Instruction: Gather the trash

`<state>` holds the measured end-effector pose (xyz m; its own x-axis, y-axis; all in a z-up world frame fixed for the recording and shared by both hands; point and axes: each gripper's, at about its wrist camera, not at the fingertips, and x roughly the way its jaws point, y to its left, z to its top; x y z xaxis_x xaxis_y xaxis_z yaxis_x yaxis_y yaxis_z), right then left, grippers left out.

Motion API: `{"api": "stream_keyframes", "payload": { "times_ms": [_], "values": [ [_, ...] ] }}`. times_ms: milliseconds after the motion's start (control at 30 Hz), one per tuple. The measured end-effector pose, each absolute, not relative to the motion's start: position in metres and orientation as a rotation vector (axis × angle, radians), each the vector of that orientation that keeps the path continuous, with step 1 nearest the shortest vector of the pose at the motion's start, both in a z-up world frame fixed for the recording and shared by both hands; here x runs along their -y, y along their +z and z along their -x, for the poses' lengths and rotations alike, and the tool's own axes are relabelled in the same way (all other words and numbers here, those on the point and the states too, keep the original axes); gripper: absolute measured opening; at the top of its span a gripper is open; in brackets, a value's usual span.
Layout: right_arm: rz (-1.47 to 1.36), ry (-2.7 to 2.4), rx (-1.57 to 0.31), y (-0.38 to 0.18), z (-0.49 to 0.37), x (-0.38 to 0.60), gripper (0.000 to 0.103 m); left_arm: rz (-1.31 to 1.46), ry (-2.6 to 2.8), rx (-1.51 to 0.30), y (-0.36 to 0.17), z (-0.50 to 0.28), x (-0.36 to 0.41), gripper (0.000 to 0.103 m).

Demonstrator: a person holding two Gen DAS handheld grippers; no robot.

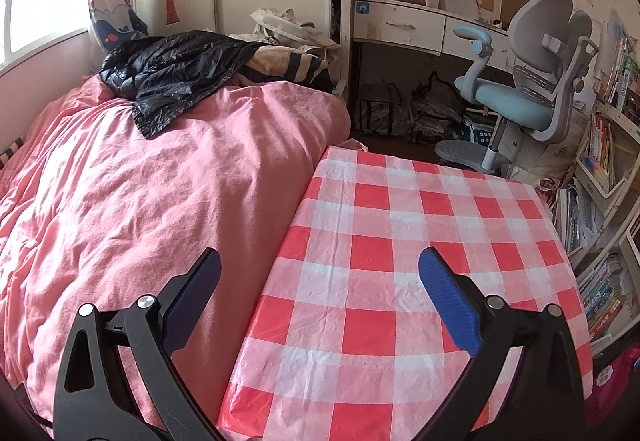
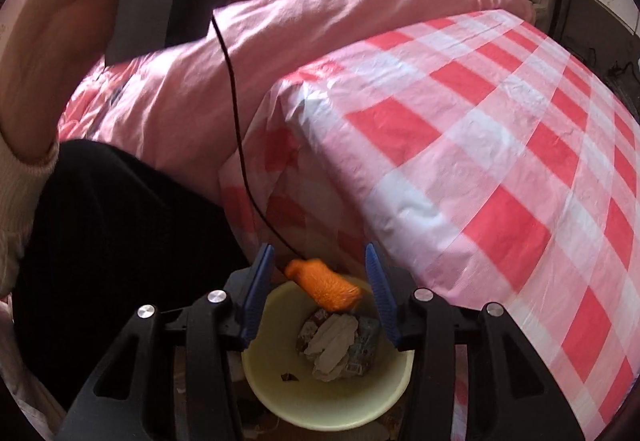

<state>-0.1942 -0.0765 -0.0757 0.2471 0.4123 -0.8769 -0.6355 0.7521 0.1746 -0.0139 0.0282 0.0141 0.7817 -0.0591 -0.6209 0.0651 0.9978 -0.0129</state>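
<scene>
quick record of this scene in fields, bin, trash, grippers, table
bin: pale yellow bin on the floor beside the table, under the right gripper
in bin: crumpled paper and wrappers
orange piece: orange piece over the bin's far rim, between the right gripper fingers, pads not touching it
left gripper: left gripper open, empty, above the table edge
table: checked cloth, no trash seen on it
bed: pink duvet, black jacket on it

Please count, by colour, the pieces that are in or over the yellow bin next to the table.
Orange piece, between the open right tongs over the yellow bin: 1
Whitish crumpled paper: 1
Dark printed wrapper: at least 1
Total: 3, as far as I can see
</scene>
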Motion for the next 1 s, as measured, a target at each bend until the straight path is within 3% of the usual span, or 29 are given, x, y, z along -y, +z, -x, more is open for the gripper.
{"api": "stream_keyframes", "payload": {
  "times_ms": [233, 367, 500, 700, 1000],
  "values": [
    [0.267, 0.552, -0.960, -0.043, 0.189, 0.101, 0.071, -0.027, -0.053, -0.671, 0.017, 0.020, -0.027, 0.096],
    [0.369, 0.224, -0.638, 0.011, 0.189, 0.120, 0.096, -0.027, -0.044, -0.654, 0.021, 0.025, -0.028, 0.096],
    [0.387, -0.144, -0.333, 0.051, 0.183, 0.141, 0.096, -0.014, -0.032, -0.637, 0.024, 0.031, -0.032, 0.096],
    [0.179, -0.165, -0.510, 0.028, 0.141, 0.175, 0.096, -0.031, -0.023, -0.610, 0.025, 0.039, -0.030, 0.096],
    [0.131, -0.186, -0.369, 0.037, 0.150, 0.172, 0.096, -0.070, -0.038, -0.562, 0.031, 0.049, -0.021, 0.096]
  ]
}}
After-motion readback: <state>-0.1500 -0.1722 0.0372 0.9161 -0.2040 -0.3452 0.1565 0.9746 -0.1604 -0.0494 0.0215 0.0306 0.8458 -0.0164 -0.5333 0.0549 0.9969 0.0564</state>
